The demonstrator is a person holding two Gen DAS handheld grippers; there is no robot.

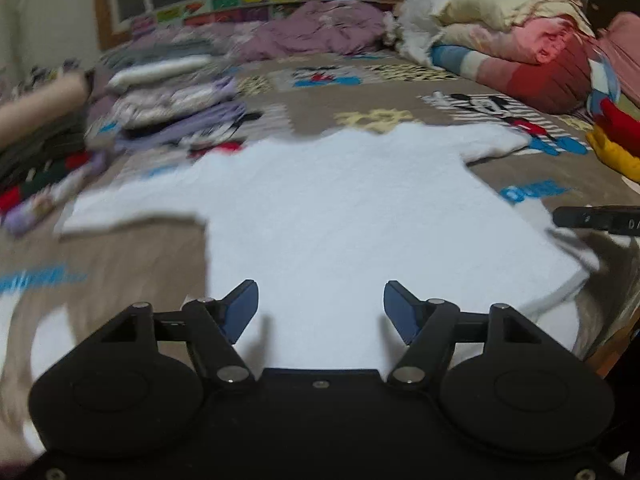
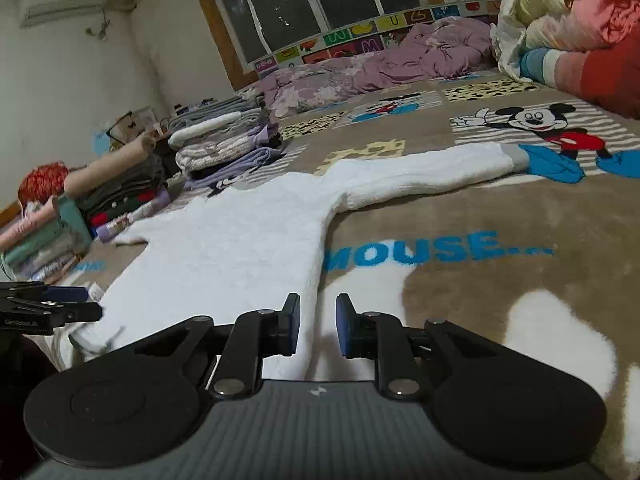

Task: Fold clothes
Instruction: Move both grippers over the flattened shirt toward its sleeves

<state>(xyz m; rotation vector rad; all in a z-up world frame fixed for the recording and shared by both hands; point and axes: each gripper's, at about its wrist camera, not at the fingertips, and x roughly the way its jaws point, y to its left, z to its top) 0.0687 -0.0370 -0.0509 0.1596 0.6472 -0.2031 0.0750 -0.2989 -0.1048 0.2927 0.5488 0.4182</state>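
Observation:
A white long-sleeved top [image 1: 340,208] lies flat on the cartoon-mouse blanket [image 2: 480,216], sleeves spread to both sides. In the left wrist view my left gripper [image 1: 320,304] hovers over the top's near hem, jaws wide apart and nothing between them. My right gripper [image 2: 318,326] sits low at the top's [image 2: 224,248] near right edge. Its pads stand a narrow gap apart and press on nothing. The right sleeve [image 2: 432,172] stretches out to the far right. Each gripper shows at the edge of the other's view: right gripper [image 1: 560,216], left gripper [image 2: 94,306].
Stacks of folded clothes [image 2: 224,140] line the bed's left side, with a red-haired doll [image 2: 40,184] beside them. A purple quilt [image 2: 400,56] and piled bedding [image 2: 580,20] fill the far end under the window. Red and yellow fabric [image 1: 616,136] lies at the right.

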